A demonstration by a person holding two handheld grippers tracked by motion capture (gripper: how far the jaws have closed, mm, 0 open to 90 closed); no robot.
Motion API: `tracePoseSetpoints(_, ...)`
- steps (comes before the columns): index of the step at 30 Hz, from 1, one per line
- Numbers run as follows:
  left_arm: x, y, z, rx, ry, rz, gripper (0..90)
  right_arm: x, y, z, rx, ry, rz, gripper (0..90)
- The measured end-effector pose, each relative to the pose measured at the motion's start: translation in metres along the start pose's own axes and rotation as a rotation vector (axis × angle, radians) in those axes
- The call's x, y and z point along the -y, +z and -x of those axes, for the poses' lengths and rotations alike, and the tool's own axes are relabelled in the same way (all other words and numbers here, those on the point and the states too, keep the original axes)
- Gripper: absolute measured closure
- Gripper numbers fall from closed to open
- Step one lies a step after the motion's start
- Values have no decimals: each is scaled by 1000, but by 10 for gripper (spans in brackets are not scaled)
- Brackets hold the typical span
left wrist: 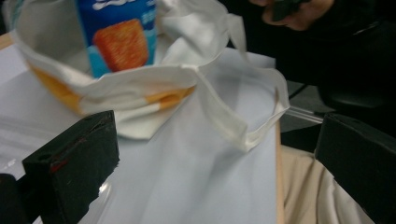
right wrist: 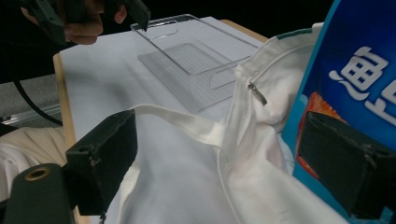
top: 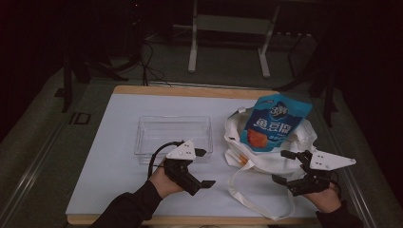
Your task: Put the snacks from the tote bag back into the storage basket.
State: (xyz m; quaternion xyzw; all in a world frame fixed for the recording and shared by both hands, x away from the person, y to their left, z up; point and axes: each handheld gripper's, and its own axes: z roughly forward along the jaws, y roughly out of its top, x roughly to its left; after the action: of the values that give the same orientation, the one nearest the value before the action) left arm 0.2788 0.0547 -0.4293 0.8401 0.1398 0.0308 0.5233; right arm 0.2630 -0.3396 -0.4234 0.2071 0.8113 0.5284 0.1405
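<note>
With both grippers' jaws apart, the right gripper (top: 286, 166) should close on the blue snack pouch (top: 273, 122) standing in the white tote bag (top: 266, 159) (likely bound for the clear tray (top: 172, 135)) while the left gripper (top: 203, 167) steadies the bag's rim.

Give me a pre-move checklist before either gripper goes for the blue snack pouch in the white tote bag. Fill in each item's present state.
1. Right gripper open and holding nothing: ok.
2. Left gripper open and holding nothing: ok.
3. Blue snack pouch exposed above the white tote bag mouth, so there is something to grip: ok.
4. Clear plastic tray empty, if the pouch is meant to go there: ok.
5. Bag strap out of the right gripper's path: not ok; it loops on the table just in front of the jaws.
6. Other items in the bag under the pouch: cannot tell.
</note>
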Motion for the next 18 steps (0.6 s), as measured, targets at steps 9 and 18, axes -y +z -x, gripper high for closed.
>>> tracePoseSetpoints(9, -24, 17, -10, 18, 13, -8, 0, -10, -2, 9, 13, 0, 9, 122)
tracePoseSetpoints(18, -46, 34, -27, 32, 16, 3, 16, -15, -7, 20, 35, -3, 31, 121)
